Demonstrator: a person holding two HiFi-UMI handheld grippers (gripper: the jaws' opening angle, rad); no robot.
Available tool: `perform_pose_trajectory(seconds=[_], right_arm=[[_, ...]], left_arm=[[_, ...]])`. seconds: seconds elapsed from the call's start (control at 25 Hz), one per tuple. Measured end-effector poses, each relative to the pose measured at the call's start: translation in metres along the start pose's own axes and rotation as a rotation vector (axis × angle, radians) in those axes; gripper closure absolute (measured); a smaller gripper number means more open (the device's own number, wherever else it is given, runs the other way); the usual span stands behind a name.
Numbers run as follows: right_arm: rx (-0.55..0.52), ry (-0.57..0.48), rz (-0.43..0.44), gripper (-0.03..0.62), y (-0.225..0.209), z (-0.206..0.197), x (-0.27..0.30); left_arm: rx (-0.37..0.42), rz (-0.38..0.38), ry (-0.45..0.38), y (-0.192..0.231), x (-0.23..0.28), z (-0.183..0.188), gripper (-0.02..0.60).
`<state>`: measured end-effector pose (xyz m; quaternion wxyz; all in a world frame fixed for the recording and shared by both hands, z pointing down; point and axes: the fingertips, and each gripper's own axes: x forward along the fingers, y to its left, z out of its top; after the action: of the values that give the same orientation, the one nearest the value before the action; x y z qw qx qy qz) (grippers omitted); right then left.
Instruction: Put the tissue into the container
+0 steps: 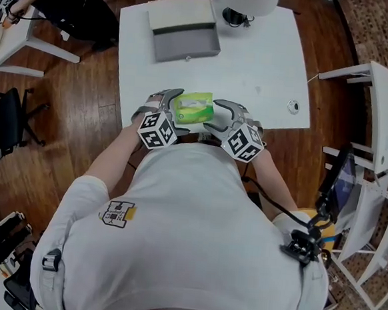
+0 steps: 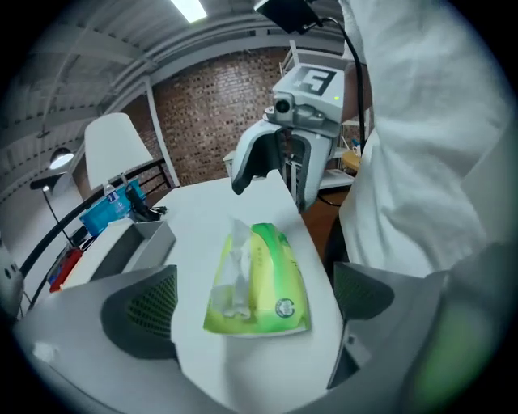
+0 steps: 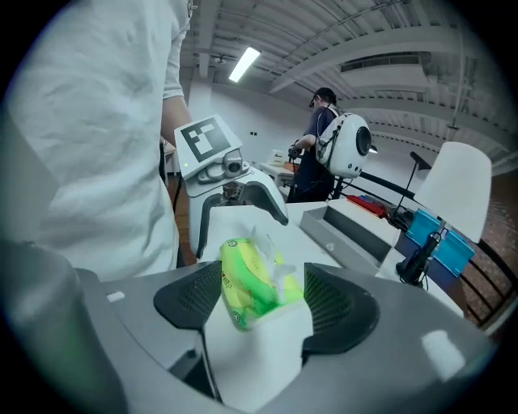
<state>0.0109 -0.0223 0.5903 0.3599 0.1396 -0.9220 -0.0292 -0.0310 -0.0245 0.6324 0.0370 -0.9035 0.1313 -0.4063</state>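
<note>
The tissue pack is lying flat on the white bench, near its front edge, well apart from the grey container. The left tongs and the right tongs are flanking it, jaws spread wide, not pinching.

Shirt: white short-sleeved T-shirt, loose-fitting.
Badge: small yellow-and-black print on the chest.
Left gripper: grey curved jaws, dark ribbed pads, cube of black-and-white square markers.
Right gripper: same grey build, same kind of cube.
Cable: thin black lead to a black clip fitting.
</note>
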Motion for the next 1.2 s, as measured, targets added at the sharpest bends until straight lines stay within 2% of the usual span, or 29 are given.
perform_pose_trajectory(seconds=[0.16,0.36,0.44,0.52,0.64,0.96,1.2], right_arm=[[-0.055,0.052,0.058,0.210,0.004,-0.007,0.012],[-0.068,0.088,0.092,0.206,0.004,-0.015,0.024],[-0.074,0.108,0.099,0.207,0.004,-0.019,0.029],[-0.080,0.121,0.099,0.227,0.003,-0.022,0.032],[-0.077,0.115,0.092,0.241,0.002,-0.021,0.034],[-0.067,0.105,0.085,0.261,0.001,-0.019,0.039],[-0.064,0.078,0.042,0.276,-0.010,-0.010,0.037]], left_arm=[[0.040,-0.037,0.074,0.003,0.023,-0.001,-0.006],[0.074,-0.054,0.171,0.004,0.044,-0.017,-0.006],[0.069,-0.064,0.193,0.004,0.048,-0.024,0.020],[0.054,-0.063,0.194,0.005,0.049,-0.026,0.125],[0.039,-0.054,0.182,0.005,0.048,-0.026,0.166],[0.019,-0.048,0.169,0.007,0.045,-0.026,0.199],[0.017,-0.005,0.159,0.025,0.036,-0.024,0.210]])
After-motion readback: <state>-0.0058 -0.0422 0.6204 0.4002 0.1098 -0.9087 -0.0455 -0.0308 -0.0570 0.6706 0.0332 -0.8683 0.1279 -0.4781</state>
